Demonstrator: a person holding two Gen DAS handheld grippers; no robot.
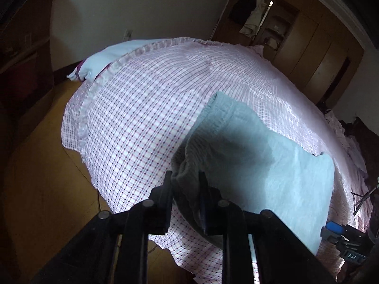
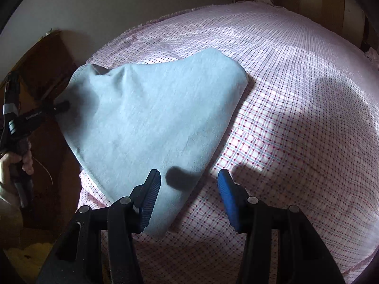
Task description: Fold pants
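The light blue pants (image 2: 151,123) lie partly folded on the checked bedspread (image 2: 296,123). My left gripper (image 1: 186,177) pinches a bunched edge of them. My right gripper (image 2: 189,179) hovers wide open and empty over their near corner. Tugging left could drag the fold crooked.

A bed (image 2: 296,94) in pink-checked sheet carries light-blue folded pants (image 2: 151,118).

The pants (image 2: 151,118) lie on the bed (image 2: 296,94), left tool (image 1: 186,177) at their left edge, right tool (image 2: 189,179) just above.
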